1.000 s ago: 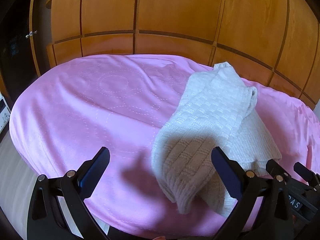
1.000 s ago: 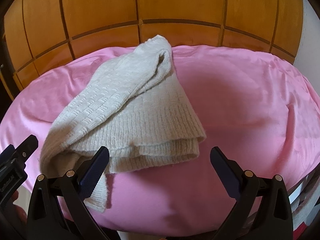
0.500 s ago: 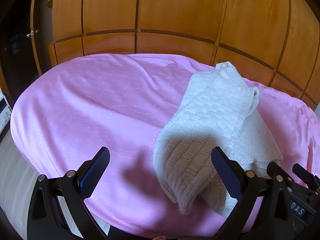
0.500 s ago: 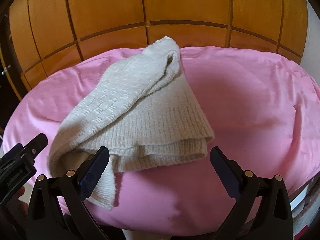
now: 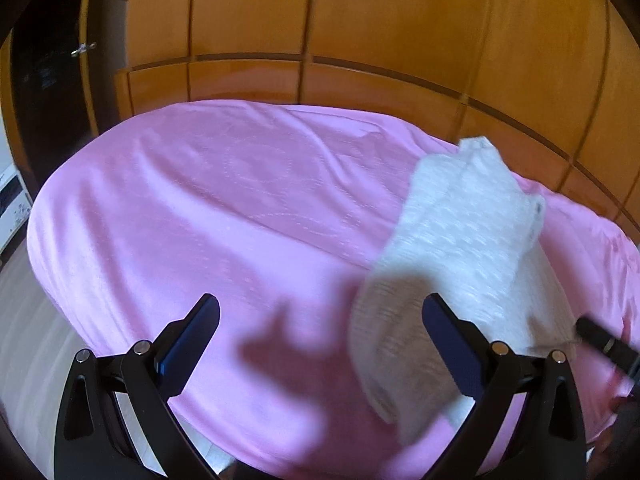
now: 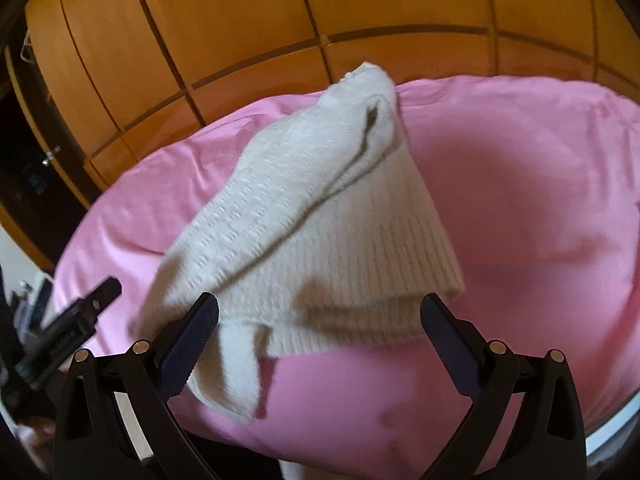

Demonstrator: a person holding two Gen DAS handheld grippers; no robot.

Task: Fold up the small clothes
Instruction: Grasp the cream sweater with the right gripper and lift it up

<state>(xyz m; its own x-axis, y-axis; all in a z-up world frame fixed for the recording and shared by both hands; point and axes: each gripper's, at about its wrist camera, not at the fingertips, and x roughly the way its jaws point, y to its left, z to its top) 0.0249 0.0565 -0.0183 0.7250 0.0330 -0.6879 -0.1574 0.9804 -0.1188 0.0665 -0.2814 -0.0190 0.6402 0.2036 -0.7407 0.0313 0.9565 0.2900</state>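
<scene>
Plainly, both tongs stand wide open and grip nothing. The left gripper [image 5: 320, 340] hangs over the near edge of the pink bedspread [image 5: 208, 220], and between its dark blue pads [image 5: 192, 340] there is only pink cloth and the tongs' own shadow. The cream knit sweater [image 5: 452, 248] lies ahead and to the right of these tongs, its near end passing behind the right-hand pad; whether it touches that pad cannot be told.

From the right gripper [image 6: 320, 340] the same sweater [image 6: 316, 216] sits straight ahead and slightly left, folded into a loose bundle. Its long axis runs diagonally: the narrow end points away toward the wooden wardrobe panels [image 6: 248, 20], and the wide end comes toward the tongs. A ribbed hem forms the near edge, stacked in layers, just beyond and between the two pads. One strip of knit, perhaps a sleeve, trails down beside the left-hand pad and over the bed's near edge.

Both views are motion-blurred, so the knit pattern is soft. The sweater's underside and inner folds are hidden. The other gripper shows only as a black tip at each frame's edge. A dark doorway [image 5: 48, 80] stands far left of the left tongs.
</scene>
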